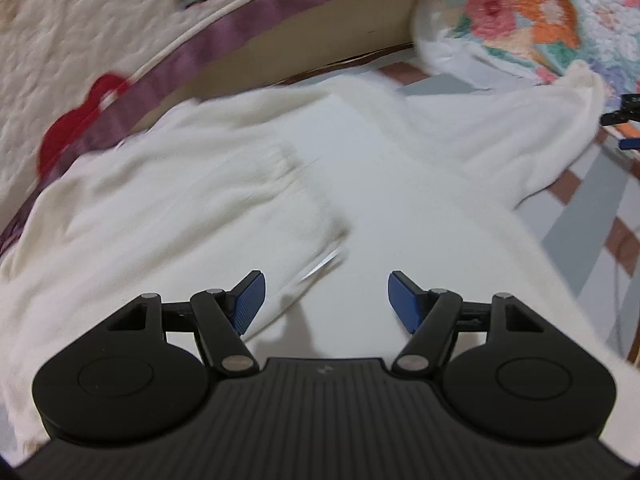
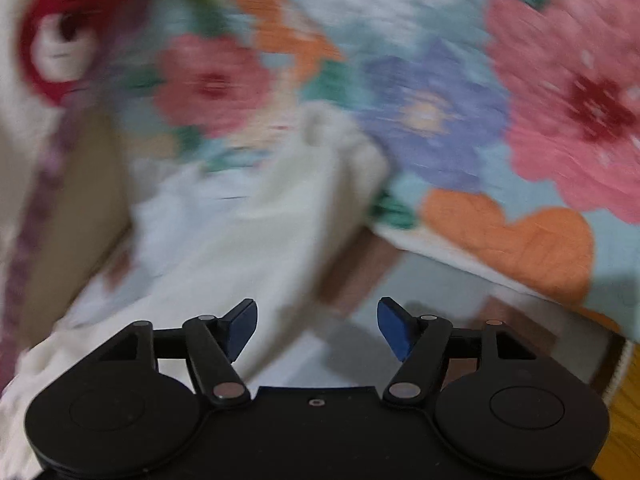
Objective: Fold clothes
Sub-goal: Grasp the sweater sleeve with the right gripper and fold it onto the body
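A white garment (image 1: pixel 248 208) lies spread on a checked sheet (image 1: pixel 588 216), with one sleeve folded across its left side and the other sleeve (image 1: pixel 532 120) stretched to the far right. My left gripper (image 1: pixel 326 300) is open and empty just above the garment's near part. My right gripper (image 2: pixel 318 328) is open and empty over the edge of the garment (image 2: pixel 248 232), near its sleeve end (image 2: pixel 340 136). The right gripper's tips also show at the right edge of the left wrist view (image 1: pixel 624 124). Both views are blurred.
A floral quilt (image 2: pixel 480 100) is bunched behind the sleeve end and also shows at top right in the left wrist view (image 1: pixel 540 12). A cream blanket with a purple band (image 1: pixel 192 48) and a tan wall (image 1: pixel 320 36) bound the far left.
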Demonstrator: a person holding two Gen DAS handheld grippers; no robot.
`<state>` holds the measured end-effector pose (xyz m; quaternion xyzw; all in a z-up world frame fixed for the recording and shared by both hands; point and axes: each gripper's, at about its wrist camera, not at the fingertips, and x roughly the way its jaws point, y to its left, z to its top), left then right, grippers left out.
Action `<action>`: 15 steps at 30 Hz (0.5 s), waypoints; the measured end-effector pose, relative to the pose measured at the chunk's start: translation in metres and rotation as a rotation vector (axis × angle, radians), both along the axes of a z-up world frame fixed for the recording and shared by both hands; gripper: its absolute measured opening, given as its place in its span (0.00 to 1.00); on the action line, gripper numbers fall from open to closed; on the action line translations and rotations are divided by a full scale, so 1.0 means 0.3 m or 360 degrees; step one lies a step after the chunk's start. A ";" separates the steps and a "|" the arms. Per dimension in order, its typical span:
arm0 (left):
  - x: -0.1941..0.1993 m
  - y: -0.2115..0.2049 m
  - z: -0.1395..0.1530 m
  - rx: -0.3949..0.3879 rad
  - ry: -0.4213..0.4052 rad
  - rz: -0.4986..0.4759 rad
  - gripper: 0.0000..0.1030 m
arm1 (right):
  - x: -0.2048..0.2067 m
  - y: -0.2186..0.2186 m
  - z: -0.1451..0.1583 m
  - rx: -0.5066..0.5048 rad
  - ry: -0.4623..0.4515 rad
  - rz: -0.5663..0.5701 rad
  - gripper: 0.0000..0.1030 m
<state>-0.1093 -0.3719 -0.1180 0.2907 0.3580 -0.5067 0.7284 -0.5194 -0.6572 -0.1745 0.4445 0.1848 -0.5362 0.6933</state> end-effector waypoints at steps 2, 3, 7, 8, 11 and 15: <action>0.040 0.054 0.001 0.0013 -0.0009 0.0066 0.66 | -0.008 -0.007 -0.042 0.0004 -0.0094 -0.0083 0.72; 0.060 0.080 0.003 0.0014 -0.0002 0.0097 0.66 | -0.003 -0.009 -0.056 -0.0016 -0.0118 -0.0109 0.71; 0.137 0.171 0.015 0.0004 0.0078 0.0214 0.67 | 0.065 -0.019 -0.053 -0.0129 -0.0171 -0.0103 0.72; 0.157 0.194 0.018 0.0001 0.0098 0.0243 0.67 | 0.082 -0.022 -0.042 -0.0131 -0.0245 -0.0082 0.72; 0.209 0.261 0.027 -0.0013 0.0150 0.0332 0.67 | 0.134 -0.028 -0.012 -0.0136 -0.0466 -0.0020 0.12; 0.231 0.306 0.023 -0.0070 0.0179 0.0440 0.70 | 0.203 -0.037 0.029 -0.0141 -0.0761 0.0063 0.10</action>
